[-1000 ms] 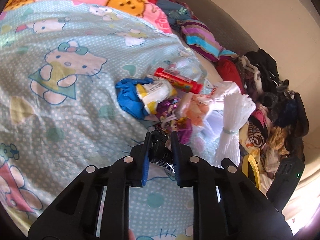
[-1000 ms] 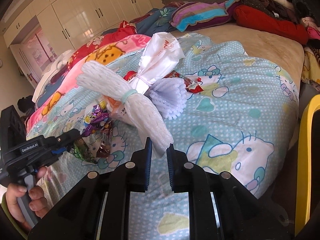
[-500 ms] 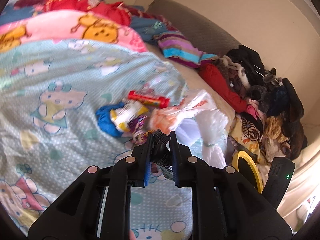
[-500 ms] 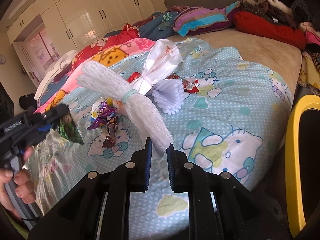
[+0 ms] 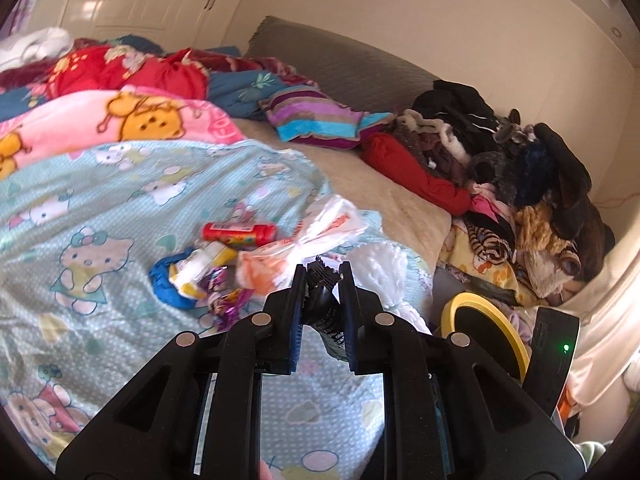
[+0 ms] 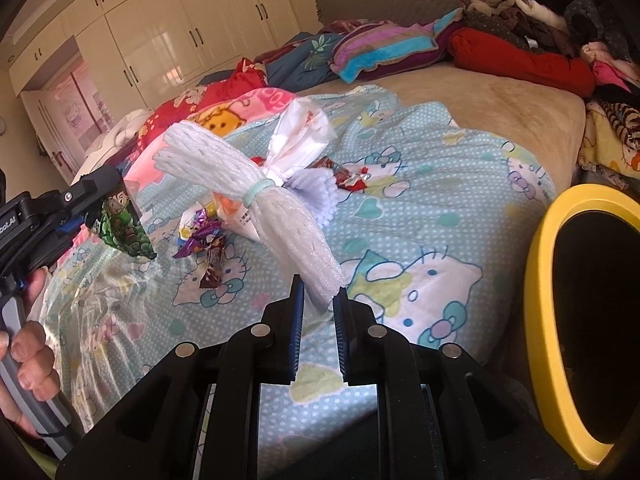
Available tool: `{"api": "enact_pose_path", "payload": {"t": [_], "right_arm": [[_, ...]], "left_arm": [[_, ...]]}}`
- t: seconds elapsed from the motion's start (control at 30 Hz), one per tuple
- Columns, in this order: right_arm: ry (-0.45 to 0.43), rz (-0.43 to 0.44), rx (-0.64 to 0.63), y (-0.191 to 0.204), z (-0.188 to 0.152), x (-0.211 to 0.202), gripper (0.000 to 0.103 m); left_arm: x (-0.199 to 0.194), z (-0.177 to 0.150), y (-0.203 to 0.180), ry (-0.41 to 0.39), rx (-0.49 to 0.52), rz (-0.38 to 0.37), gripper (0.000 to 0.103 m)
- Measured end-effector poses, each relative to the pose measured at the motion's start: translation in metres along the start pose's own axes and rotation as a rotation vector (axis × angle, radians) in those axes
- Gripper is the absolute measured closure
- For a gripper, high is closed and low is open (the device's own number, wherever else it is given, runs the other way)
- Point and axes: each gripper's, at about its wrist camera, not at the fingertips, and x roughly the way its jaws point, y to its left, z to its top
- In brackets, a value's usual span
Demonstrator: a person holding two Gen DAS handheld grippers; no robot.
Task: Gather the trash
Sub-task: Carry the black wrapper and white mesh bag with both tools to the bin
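My left gripper (image 5: 323,276) is shut on a dark green snack wrapper (image 5: 325,312), held up off the bed; the right wrist view shows that wrapper (image 6: 126,226) hanging from the left gripper (image 6: 106,200) at far left. My right gripper (image 6: 318,292) is shut on the end of a white foam-net bundle (image 6: 256,200) tied with a plastic bag (image 6: 300,136), lifted above the blanket. Loose trash lies on the light-blue blanket (image 5: 100,208): a red tube (image 5: 239,234), a blue scrap (image 5: 166,284), candy wrappers (image 6: 204,236).
A yellow-rimmed bin (image 6: 576,312) stands at the bed's right edge, also in the left wrist view (image 5: 484,328). Heaped clothes (image 5: 520,184) fill the bed's far right. Pillows and quilts (image 5: 152,76) lie at the head; white wardrobes (image 6: 160,36) stand behind. A hand (image 6: 28,364) grips the left handle.
My left gripper has risen off the blanket with the green wrapper and rolled, so more of the room shows. The right gripper with the foam bundle shifted slightly toward the yellow bin.
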Motion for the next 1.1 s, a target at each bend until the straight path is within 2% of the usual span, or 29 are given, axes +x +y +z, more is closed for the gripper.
{"api": "enact_pose_path", "payload": {"t": [0.37, 1.1], "right_arm": [[-0.044, -0.037, 0.035, -0.015, 0.006, -0.023, 0.089], [-0.131, -0.234, 0.177, -0.108, 0.008, -0.08, 0.089]], "left_arm": [[-0.005, -0.004, -0.028, -0.01, 0.069, -0.042, 0.092], [0.019, -0.017, -0.107, 0.019, 0.189, -0.17, 0.092]]}}
